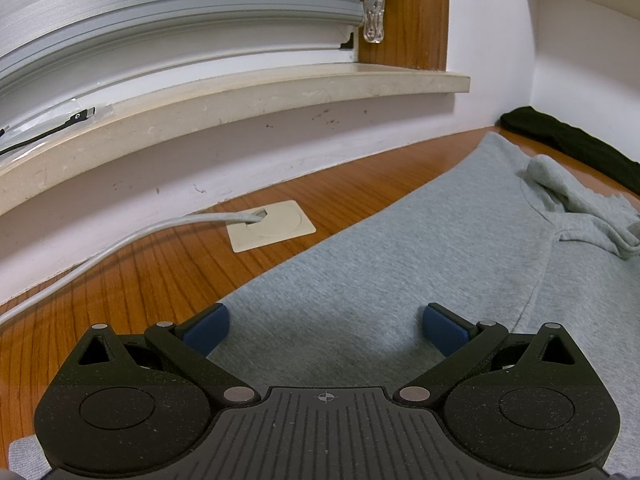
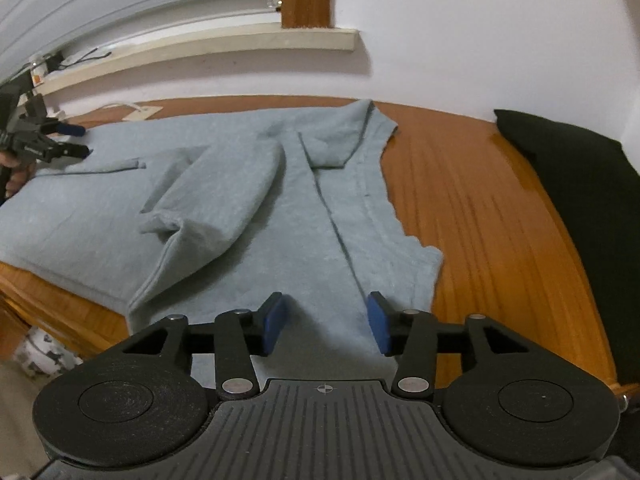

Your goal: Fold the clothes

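A: While the left wrist view looks toward the window wall, what sits between the fingers?

B: The left gripper [image 1: 326, 326] is spread wide, holding nothing, over the grey sweatshirt [image 1: 400, 272], which runs from 6 o'clock up to 2 o'clock across the wooden table [image 1: 152, 280]. A rumpled bit of it lies at 3 o'clock. A beige cable plate [image 1: 272, 226] with a white cable [image 1: 120, 244] is at 10 o'clock, a black cloth [image 1: 576, 140] at 2 o'clock.

A: And the right wrist view?

B: The right gripper [image 2: 326, 322] is released too, blue pads apart, empty, above the sweatshirt's near hem. The sweatshirt lies flat, one sleeve folded across its middle. The left gripper shows at 9 o'clock, at the garment's far edge. The black cloth is at 3 o'clock.
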A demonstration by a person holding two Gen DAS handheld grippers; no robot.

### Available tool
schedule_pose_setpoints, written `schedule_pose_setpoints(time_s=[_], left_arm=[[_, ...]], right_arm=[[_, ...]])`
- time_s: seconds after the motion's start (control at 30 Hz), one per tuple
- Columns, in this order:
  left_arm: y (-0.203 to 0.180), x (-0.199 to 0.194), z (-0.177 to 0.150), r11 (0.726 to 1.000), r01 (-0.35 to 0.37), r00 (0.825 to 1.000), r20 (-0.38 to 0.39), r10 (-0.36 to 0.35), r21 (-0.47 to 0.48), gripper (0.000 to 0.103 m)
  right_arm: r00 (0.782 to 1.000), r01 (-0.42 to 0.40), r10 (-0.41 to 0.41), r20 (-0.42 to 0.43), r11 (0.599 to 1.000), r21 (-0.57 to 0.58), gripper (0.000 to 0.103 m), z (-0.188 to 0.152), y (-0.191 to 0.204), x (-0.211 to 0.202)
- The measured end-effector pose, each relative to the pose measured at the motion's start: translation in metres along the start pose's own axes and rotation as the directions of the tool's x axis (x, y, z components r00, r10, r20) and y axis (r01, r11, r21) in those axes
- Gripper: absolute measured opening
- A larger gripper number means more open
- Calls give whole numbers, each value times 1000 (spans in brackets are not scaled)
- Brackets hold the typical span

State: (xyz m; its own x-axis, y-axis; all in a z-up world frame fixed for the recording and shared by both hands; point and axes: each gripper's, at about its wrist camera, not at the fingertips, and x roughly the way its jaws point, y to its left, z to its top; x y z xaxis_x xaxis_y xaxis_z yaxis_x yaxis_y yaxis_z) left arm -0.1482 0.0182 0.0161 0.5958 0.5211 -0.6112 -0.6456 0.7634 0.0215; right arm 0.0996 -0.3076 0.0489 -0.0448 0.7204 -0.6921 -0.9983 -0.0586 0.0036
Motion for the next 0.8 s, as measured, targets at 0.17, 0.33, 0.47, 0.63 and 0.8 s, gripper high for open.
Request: schedule_pose_setpoints(time_s=[0.17,0.33,0.47,0.63,0.8], left_arm=[[0,0,0,1000,2,1000,-1,-2,2,103],[0,0,0,1000,2,1000,-1,-2,1,103],[-1,-1,0,1000,2,1000,1,-2,1,103],[-1,-1,-1,1000,3,1000,2,-3,0,103],[-1,-1,-1,1000,3,1000,0,-3,1,103]], right_arm=[[998,-18,20,68,999,-32,1,5,12,-16],[985,-16,23,171,999,-41,1,25,19,-40],[995,-7,11,95,999,-38,8,30,10,-17],[1000,1,-1,11,1000,28,24,14,-9,15],[997,-65,63,32,996,68,1,9,-12,9]])
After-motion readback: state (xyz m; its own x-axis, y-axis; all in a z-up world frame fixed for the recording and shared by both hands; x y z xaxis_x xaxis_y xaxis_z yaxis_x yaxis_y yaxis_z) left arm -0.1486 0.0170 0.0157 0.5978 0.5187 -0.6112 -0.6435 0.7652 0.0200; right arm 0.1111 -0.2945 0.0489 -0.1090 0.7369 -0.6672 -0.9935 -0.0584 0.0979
